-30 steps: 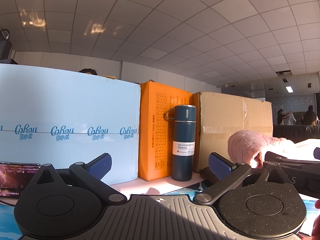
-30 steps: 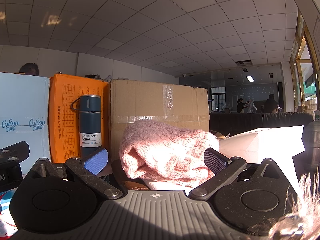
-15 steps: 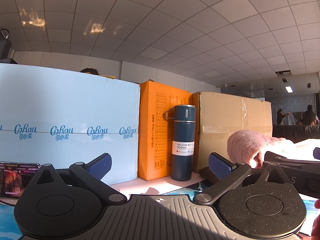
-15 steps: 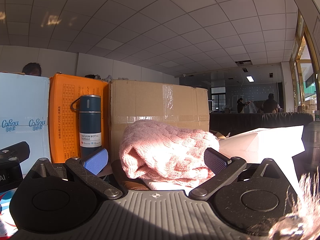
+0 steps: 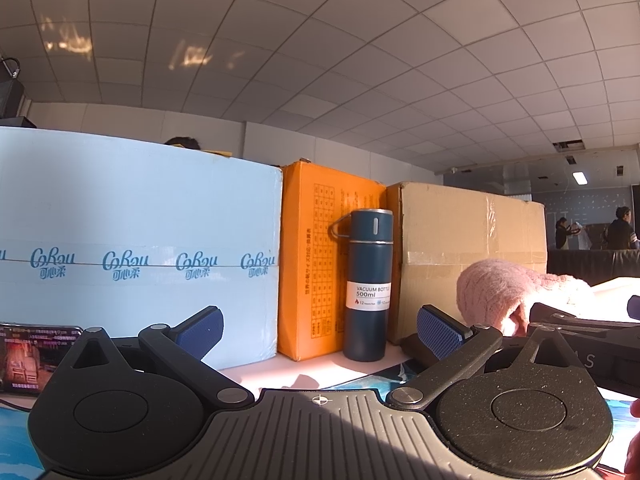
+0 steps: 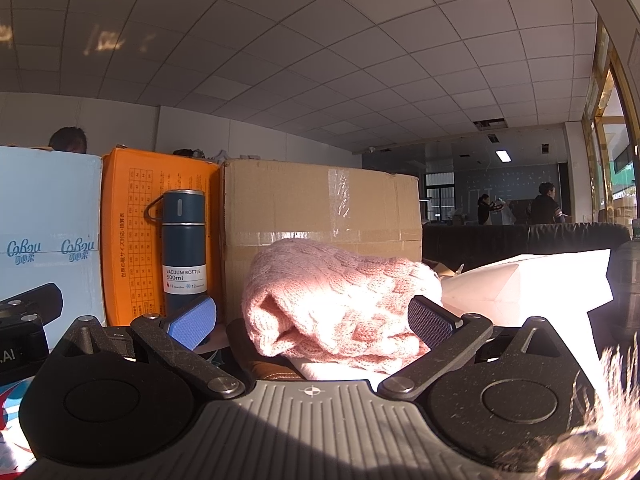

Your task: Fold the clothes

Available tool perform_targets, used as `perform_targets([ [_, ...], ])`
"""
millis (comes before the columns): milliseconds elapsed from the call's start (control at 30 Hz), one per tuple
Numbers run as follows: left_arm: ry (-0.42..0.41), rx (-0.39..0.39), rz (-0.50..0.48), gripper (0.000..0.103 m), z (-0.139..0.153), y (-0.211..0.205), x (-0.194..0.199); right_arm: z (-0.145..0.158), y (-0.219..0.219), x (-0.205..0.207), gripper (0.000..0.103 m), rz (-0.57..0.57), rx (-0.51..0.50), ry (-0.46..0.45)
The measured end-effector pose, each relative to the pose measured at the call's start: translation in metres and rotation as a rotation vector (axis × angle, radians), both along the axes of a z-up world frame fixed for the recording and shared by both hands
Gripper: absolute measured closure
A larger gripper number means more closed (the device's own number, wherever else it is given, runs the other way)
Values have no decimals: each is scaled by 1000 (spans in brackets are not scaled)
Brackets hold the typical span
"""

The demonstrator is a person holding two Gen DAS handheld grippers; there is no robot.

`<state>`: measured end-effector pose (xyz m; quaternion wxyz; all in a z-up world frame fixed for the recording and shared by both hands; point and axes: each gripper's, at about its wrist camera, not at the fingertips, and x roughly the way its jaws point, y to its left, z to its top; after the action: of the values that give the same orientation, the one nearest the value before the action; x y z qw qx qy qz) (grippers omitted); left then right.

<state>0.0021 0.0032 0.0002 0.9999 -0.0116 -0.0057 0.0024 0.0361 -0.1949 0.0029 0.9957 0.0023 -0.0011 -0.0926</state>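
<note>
On bottle: "VACUUM BOTTLE 500ml"

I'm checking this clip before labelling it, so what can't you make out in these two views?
- Pink sweater: underside and folds hidden by the right gripper; mostly blocked in the left wrist view.
- Table surface: largely covered by the left gripper.
- Phone screen: cut by the edge, too small to read.

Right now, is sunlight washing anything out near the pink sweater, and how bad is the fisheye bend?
Right wrist view: the white sheet beside the pink sweater is blown out by sun, while the sweater's knit stays readable. Left wrist view: the sweater is half lit and the light blue box bows at its top edge; ceiling lines curve in both views.
</note>
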Motion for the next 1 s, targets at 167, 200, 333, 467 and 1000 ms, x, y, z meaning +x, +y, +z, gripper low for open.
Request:
perform_targets([
  [167,0,3,3,0,-1,-1,0,1,-1,-2,0,0,-1,0],
  [200,1,3,4,0,-1,-1,0,1,-1,-2,0,0,-1,0],
  [333,0,2,3,0,-1,-1,1,1,-1,-3,0,0,-1,-3],
  [467,-2,2,3,0,-1,0,0,1,-2,-4,0,3,2,-11],
  [1000,-49,-8,-40,0,4,-2,-11,3,-20,-24,0,135,180,-103],
])
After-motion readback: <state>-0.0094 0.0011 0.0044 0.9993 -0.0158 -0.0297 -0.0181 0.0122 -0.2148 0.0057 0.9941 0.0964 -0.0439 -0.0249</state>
